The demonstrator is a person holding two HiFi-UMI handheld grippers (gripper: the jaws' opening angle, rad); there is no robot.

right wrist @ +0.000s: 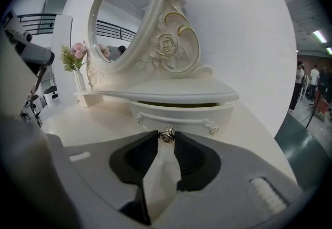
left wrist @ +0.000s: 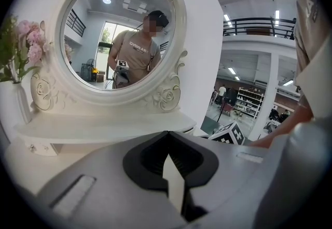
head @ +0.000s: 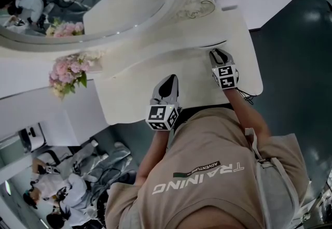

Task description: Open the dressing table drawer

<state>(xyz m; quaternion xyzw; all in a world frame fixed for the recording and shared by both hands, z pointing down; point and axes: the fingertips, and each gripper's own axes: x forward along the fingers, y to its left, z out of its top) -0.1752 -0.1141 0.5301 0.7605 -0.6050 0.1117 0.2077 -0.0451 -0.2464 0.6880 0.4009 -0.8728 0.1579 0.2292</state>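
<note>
The white dressing table's small drawer (right wrist: 182,117) sits under the curved shelf (right wrist: 166,90), with a dark gap showing along its top edge. Its silver knob (right wrist: 166,134) is pinched between the fingertips of my right gripper (right wrist: 166,138), which is shut on it. In the head view the right gripper (head: 218,53) reaches to the drawer front at the shelf's edge. My left gripper (head: 169,79) hovers over the table top (head: 129,96), left of the right one. Its jaws meet at the tips and hold nothing (left wrist: 167,132).
An oval mirror (left wrist: 119,31) in a carved white frame rises behind the shelf (left wrist: 104,127). Pink flowers in a vase (head: 67,73) stand at the table's left end. The table's right edge (head: 258,75) drops to a dark floor. People sit at the lower left (head: 57,186).
</note>
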